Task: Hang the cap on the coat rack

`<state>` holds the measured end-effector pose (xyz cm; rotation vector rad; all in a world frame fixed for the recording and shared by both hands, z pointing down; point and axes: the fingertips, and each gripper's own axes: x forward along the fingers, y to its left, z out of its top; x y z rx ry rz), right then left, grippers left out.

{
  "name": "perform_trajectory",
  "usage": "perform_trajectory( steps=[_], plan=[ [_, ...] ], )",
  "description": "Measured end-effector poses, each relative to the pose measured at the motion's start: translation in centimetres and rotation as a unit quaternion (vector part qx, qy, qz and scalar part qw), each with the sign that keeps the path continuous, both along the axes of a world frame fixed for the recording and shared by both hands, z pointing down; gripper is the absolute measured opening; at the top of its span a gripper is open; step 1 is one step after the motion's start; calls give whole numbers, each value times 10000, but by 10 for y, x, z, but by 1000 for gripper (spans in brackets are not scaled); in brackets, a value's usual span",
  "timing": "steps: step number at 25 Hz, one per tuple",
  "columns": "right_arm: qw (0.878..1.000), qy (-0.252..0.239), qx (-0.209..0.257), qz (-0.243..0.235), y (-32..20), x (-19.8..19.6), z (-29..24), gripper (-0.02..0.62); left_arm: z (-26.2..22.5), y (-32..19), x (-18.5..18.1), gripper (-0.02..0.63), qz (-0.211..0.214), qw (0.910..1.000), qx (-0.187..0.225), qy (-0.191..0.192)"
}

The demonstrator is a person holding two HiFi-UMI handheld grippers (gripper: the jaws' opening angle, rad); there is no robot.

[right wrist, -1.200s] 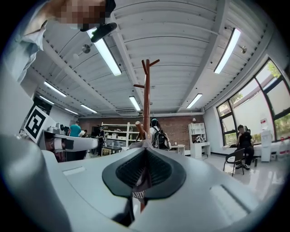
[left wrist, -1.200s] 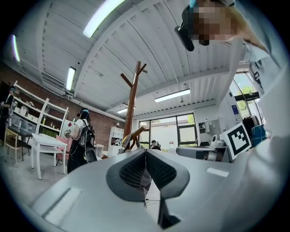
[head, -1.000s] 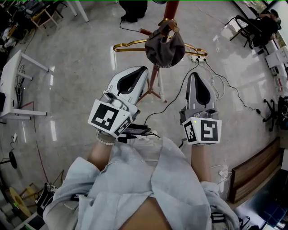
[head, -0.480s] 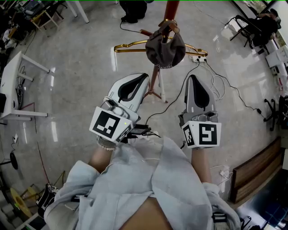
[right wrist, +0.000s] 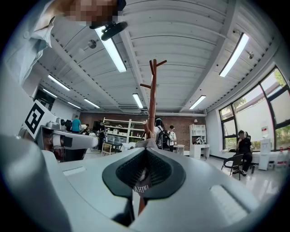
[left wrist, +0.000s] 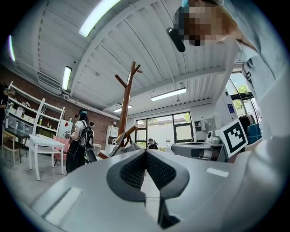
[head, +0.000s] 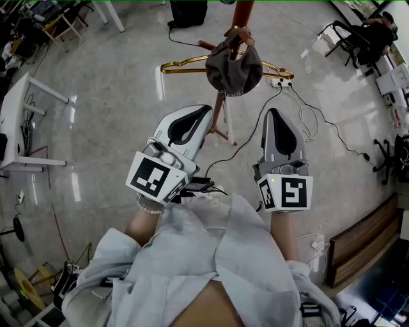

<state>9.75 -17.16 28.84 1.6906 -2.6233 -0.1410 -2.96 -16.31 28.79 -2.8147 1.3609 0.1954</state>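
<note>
A dark grey cap (head: 234, 64) hangs on a peg of the brown wooden coat rack (head: 243, 14), with no gripper touching it. Behind it a gold hanger (head: 185, 64) hangs on the rack. My left gripper (head: 204, 110) sits below and left of the cap, its jaws shut and empty. My right gripper (head: 273, 112) is below and right of the cap, also shut and holding nothing. In the left gripper view the rack (left wrist: 126, 104) rises past the shut left gripper (left wrist: 146, 152). The right gripper view shows the rack (right wrist: 152, 99) straight ahead of the shut right gripper (right wrist: 145, 152).
The rack's legs (head: 217, 131) spread on the glossy floor between the grippers. Cables and a power strip (head: 281, 82) lie to the right. A white table (head: 19, 108) stands at left, a chair with a seated person (head: 361, 35) at top right. A person with a backpack (left wrist: 79, 140) stands farther off.
Both grippers have drawn back a little from the rack toward my body. The cap stays on its peg.
</note>
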Motion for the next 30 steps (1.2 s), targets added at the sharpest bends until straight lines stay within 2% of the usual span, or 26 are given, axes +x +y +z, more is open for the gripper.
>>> perform_trajectory(
  steps=[30],
  plan=[
    [9999, 117, -90, -19, -7, -3, 8, 8, 10, -8, 2, 3, 33, 9998, -181, 1]
  ],
)
